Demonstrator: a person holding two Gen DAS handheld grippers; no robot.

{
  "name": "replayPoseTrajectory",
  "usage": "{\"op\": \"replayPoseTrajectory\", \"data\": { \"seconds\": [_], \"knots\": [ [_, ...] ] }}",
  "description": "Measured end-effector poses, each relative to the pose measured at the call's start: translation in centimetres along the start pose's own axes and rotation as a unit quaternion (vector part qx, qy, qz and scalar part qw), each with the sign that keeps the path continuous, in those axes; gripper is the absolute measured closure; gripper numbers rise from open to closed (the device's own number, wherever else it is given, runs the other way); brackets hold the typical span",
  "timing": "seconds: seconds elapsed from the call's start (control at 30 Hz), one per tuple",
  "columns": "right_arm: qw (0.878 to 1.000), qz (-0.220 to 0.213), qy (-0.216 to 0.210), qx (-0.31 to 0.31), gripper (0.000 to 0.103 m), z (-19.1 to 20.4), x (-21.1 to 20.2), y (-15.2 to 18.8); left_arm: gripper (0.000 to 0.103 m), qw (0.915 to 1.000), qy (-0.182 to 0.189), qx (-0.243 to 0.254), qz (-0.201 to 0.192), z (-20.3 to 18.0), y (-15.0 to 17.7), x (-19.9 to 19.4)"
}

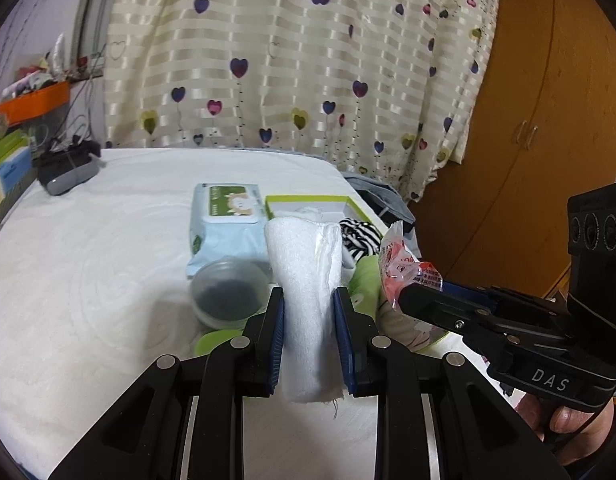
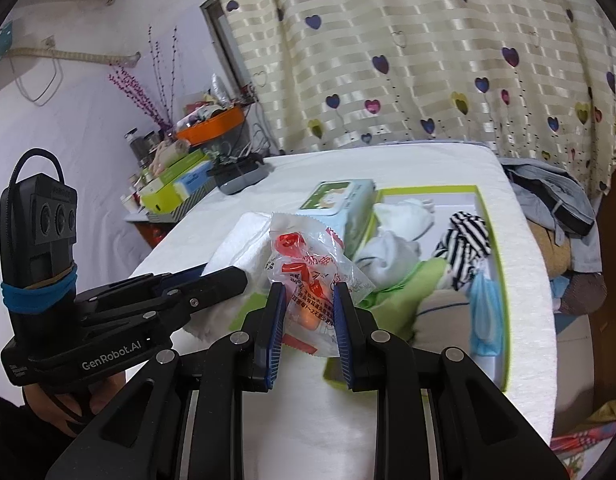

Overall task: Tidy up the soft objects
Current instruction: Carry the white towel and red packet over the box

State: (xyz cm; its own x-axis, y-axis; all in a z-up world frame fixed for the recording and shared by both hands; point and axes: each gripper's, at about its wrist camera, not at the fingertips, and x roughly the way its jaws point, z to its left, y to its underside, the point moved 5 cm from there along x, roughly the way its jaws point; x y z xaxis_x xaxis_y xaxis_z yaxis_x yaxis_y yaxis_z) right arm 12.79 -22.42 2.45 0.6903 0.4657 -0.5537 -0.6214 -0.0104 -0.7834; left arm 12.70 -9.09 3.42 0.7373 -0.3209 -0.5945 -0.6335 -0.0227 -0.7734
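My left gripper (image 1: 308, 294) is shut on a rolled white towel (image 1: 306, 280) and holds it above the white table. My right gripper (image 2: 309, 290) is shut on a clear plastic packet with red print (image 2: 308, 264); the packet also shows in the left wrist view (image 1: 403, 270). A green-rimmed box (image 2: 489, 240) at the right holds a striped cloth (image 2: 465, 240), white cloths (image 2: 391, 240), a green cloth (image 2: 411, 292) and a blue mask (image 2: 483, 312). The left gripper and towel (image 2: 244, 236) sit left of the packet.
A wet-wipes pack (image 1: 226, 224) lies behind a clear round lidded tub (image 1: 228, 294). A dark grey device (image 1: 68, 168) sits at the table's far left corner. Cluttered shelf with boxes and an orange tray (image 2: 212, 126) stands left. Curtain behind, clothes pile (image 2: 555, 200) right.
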Motion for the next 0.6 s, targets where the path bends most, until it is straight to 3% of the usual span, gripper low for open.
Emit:
{"op": "replayPoseTrajectory", "data": {
  "seconds": [0.6],
  "knots": [
    [0.999, -0.013, 0.04, 0.027, 0.078, -5.4, 0.9, -2.2, 0.081, 0.9999, 0.008, -0.003, 0.014, -0.9, -2.3, 3.4]
  ]
}}
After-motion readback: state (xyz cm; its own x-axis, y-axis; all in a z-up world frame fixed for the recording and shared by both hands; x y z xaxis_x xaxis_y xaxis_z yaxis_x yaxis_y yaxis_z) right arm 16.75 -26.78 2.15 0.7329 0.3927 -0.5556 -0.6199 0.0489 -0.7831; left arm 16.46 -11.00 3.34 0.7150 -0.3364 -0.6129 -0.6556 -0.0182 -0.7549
